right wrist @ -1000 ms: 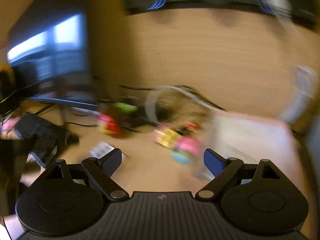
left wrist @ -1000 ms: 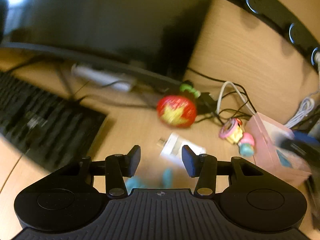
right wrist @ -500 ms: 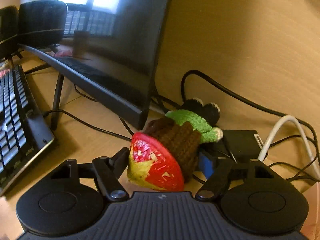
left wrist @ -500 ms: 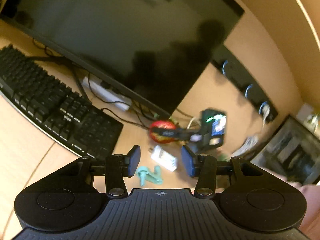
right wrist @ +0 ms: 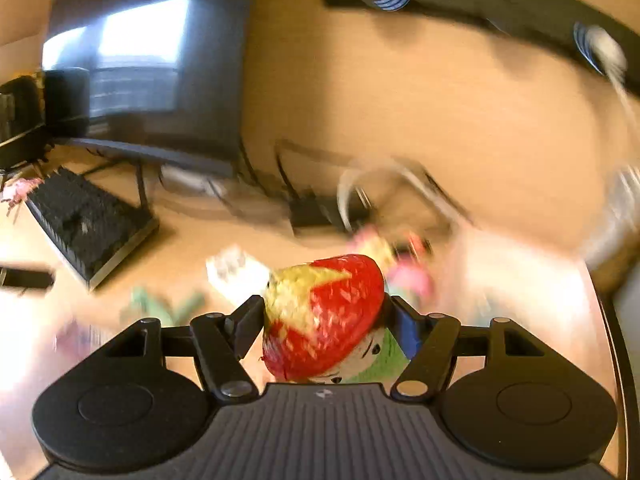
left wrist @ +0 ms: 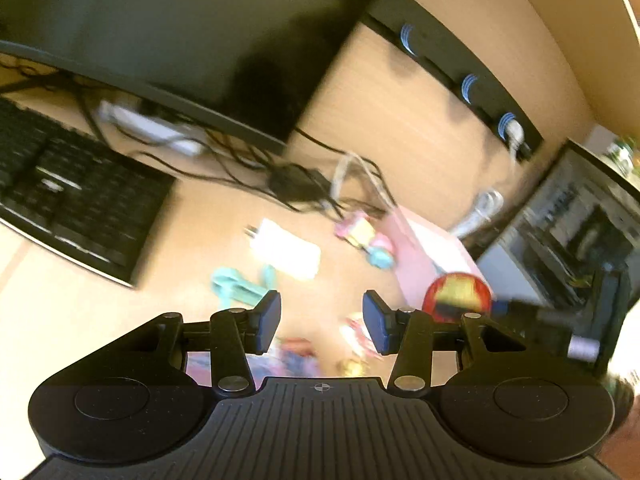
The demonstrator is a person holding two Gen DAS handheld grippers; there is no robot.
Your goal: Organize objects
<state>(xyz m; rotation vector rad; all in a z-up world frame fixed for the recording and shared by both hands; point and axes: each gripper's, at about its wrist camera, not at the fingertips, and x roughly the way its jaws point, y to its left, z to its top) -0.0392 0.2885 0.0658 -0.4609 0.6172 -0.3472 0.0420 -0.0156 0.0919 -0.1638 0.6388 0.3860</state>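
Observation:
My right gripper (right wrist: 324, 320) is shut on a knitted toy with a red and yellow hat (right wrist: 324, 312) and holds it off the desk. In the left wrist view the same toy (left wrist: 458, 296) hangs above the pink box (left wrist: 424, 256). My left gripper (left wrist: 320, 316) is open and empty above the desk. A white charger (left wrist: 286, 250), a teal clip (left wrist: 236, 286) and a small pink and yellow toy (left wrist: 362, 234) lie on the desk ahead of it. Both views are blurred.
A black keyboard (left wrist: 76, 196) lies at the left under a dark monitor (left wrist: 160, 32). Black cables and a black adapter (left wrist: 296, 184) run along the back wall. A dark framed panel (left wrist: 568, 232) stands at the right. Small colourful items (left wrist: 300, 354) lie under the left gripper.
My right gripper closed on the knitted toy by the monitor, lifted it and carried it right, toward the pink box. My left gripper stayed open and shifted its view.

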